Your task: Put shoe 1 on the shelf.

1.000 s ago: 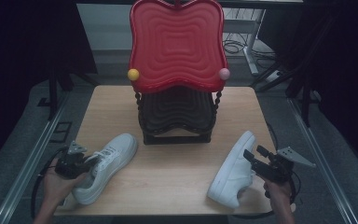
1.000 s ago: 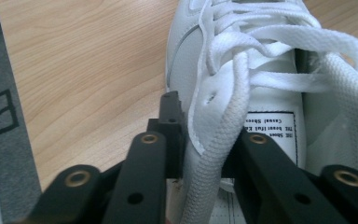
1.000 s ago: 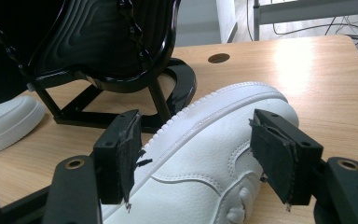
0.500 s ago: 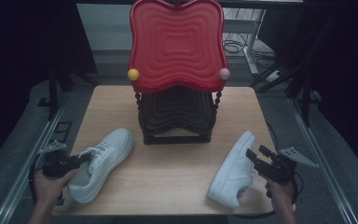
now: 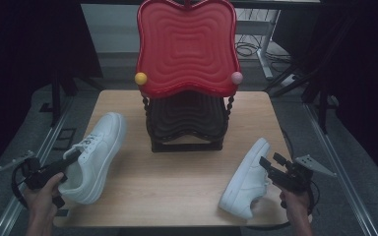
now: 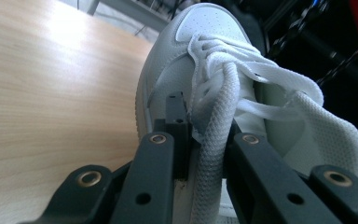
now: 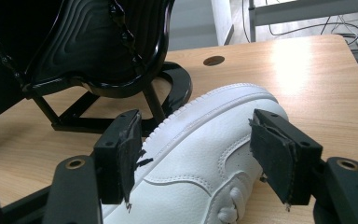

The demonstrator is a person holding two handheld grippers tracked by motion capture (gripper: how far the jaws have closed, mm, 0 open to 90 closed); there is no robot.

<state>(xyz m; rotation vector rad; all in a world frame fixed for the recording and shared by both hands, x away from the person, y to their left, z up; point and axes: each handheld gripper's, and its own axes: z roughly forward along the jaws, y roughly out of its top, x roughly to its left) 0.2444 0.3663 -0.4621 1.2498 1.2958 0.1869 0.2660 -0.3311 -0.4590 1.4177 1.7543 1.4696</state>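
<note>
Your left hand-held gripper (image 6: 200, 154) pinches the left sneaker's (image 5: 94, 155) lace to drag it (tabletop keeps it steady); the right hand-held gripper (image 7: 200, 163) stands spread over the right sneaker (image 7: 205, 158).

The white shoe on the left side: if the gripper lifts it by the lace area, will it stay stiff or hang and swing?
The left shoe would probably hang and swing, since the left gripper pinches only soft laces beside the floppy mesh tongue. Its thick sole looks stiff, so it should keep shape.
</note>
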